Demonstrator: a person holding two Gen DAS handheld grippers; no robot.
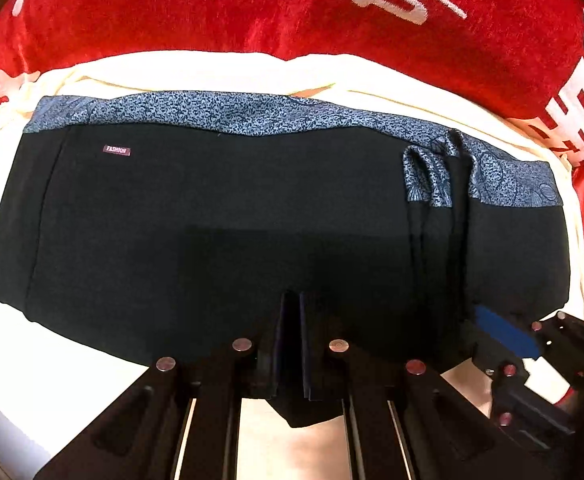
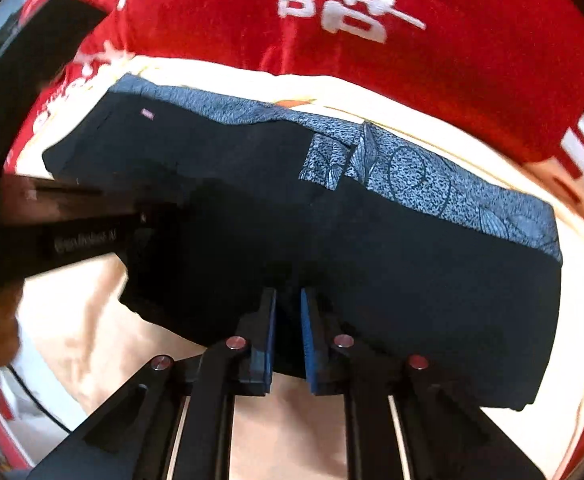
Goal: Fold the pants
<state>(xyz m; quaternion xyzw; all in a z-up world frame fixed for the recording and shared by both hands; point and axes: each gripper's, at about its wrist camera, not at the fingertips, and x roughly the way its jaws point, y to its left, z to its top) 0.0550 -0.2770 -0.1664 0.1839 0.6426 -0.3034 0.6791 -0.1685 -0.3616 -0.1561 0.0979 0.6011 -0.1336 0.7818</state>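
Observation:
The black pants (image 1: 220,224) with a blue patterned waistband (image 1: 212,114) lie folded across a cream cloth. A small "FASHION" label (image 1: 117,150) sits near the left. My left gripper (image 1: 292,312) is shut on the near edge of the pants, with black fabric pinched between the pads. My right gripper (image 2: 289,304) is shut on the near edge of the pants (image 2: 372,248) further right. The right gripper also shows at the lower right of the left wrist view (image 1: 504,332), and the left gripper at the left of the right wrist view (image 2: 92,216).
A cream cloth (image 1: 228,70) lies under the pants. A red velvet cloth with white embroidered characters (image 1: 252,4) surrounds it at the back and right. In the right wrist view a dark object (image 2: 32,52) stands at the far left and a cable (image 2: 36,396) runs at the lower left.

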